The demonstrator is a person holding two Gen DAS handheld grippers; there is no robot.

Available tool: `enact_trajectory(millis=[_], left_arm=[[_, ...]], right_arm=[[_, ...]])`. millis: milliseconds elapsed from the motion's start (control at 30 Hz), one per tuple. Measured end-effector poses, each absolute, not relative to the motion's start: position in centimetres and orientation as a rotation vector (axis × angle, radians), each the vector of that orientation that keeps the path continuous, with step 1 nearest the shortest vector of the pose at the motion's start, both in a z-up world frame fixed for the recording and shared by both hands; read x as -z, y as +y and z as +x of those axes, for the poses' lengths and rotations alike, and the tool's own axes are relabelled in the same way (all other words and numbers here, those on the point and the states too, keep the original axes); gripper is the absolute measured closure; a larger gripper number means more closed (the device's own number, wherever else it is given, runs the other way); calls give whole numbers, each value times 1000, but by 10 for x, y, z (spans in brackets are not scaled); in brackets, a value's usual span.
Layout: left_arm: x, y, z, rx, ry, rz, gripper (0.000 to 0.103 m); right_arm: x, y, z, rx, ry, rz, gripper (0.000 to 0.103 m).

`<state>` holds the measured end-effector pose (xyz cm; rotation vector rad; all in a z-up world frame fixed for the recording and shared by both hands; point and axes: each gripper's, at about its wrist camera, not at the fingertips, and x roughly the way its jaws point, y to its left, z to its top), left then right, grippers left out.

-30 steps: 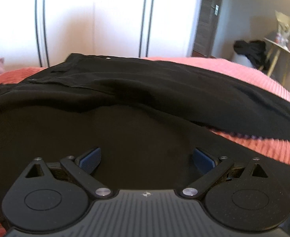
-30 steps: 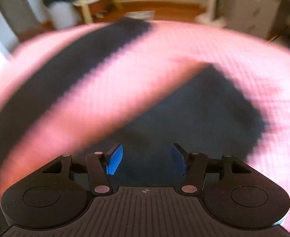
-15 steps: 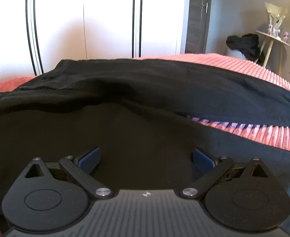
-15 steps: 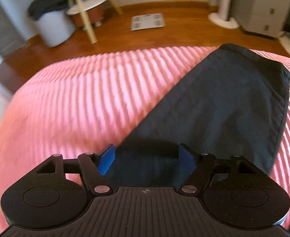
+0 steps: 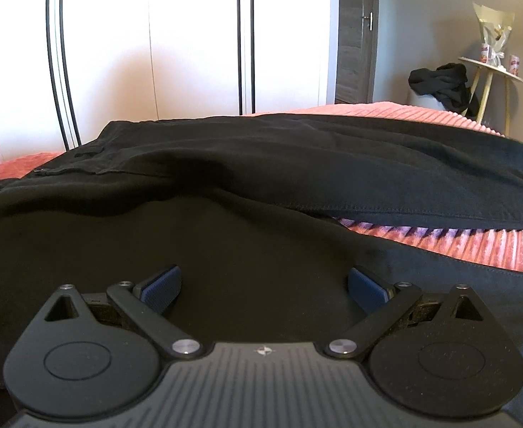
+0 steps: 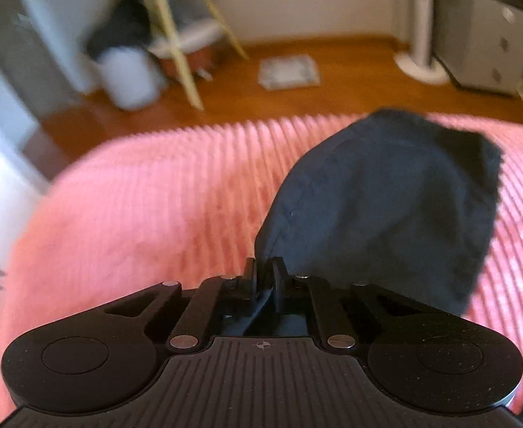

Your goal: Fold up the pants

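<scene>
Where the ribbed pink bedspread [image 5: 475, 246] covers the bed, it forms the largest item recorded, filling the lower half of the right wrist view [image 6: 136, 214] and showing as strips beyond and between the dark cloth in the left wrist view.

Black pants [image 5: 261, 178]: spread across the bedspread, waist end toward the left of the left wrist view, one leg lying along the far side with a stitched seam visible, a wedge of bedspread exposed between it and the nearer cloth. A leg end [image 6: 386, 196] is seen in the right wrist view, bunched and lifted off the bedspread, its edge drawn into the tool.

White wardrobe doors [image 5: 190, 53]: ranged behind the bed, with dark vertical trims.

Wooden floor [image 6: 333, 82]: seen past the foot of the bed; a flat white scale [image 6: 288, 71] is laid on it.

Side table [image 5: 493, 71]: pale legs, small objects and a wrapped bouquet on top; a dark garment [image 5: 440, 85] is heaped over a white bin just beside it.

Left gripper [image 5: 261, 290]: held low over the pants, blue pads [image 5: 161, 289] set wide apart, nothing pinched between them; whether the cloth is touched cannot be told.

Right gripper [image 6: 264, 278]: fingers brought together and clenched on a fold of the pants leg, cloth seen trapped between them. The view is blurred.
</scene>
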<state>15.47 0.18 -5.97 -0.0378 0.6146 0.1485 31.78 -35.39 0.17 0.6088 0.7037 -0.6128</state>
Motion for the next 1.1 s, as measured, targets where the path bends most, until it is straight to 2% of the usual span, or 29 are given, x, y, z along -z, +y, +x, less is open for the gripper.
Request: enact_trajectory(millis=[100, 233, 333, 400, 433, 467, 500, 533, 667, 800, 867, 967, 1100], left_arm=[[59, 4, 153, -149, 612, -49, 4], [55, 10, 151, -136, 616, -77, 4], [48, 15, 149, -107, 621, -92, 4], [37, 19, 147, -81, 620, -109, 4], [27, 23, 144, -61, 600, -126, 4], [15, 27, 142, -33, 571, -147, 4], [5, 30, 142, -6, 542, -169, 4], [-3, 32, 146, 19, 525, -183, 4], [-23, 41, 193, 106, 557, -307, 4], [-9, 61, 268, 105, 695, -535, 4], [-1, 60, 300, 101, 736, -541, 5], [7, 51, 340, 97, 780, -534, 12], [25, 39, 379, 99, 859, -540, 26]], right_arm=[[-3, -316, 211, 559, 591, 556, 93], [50, -295, 94, 566, 600, 712, 95], [71, -310, 65, 585, 614, 774, 103], [56, -322, 64, 626, 571, 750, 92], [47, -323, 62, 635, 529, 699, 79], [45, -323, 64, 615, 516, 656, 57], [45, -323, 65, 597, 514, 638, 48], [49, -325, 67, 577, 522, 630, 45], [61, -333, 67, 622, 594, 705, 53], [63, -351, 61, 681, 562, 805, 52], [64, -353, 57, 704, 555, 764, 47], [69, -355, 67, 636, 593, 679, 38], [71, -342, 83, 592, 578, 543, 36]])
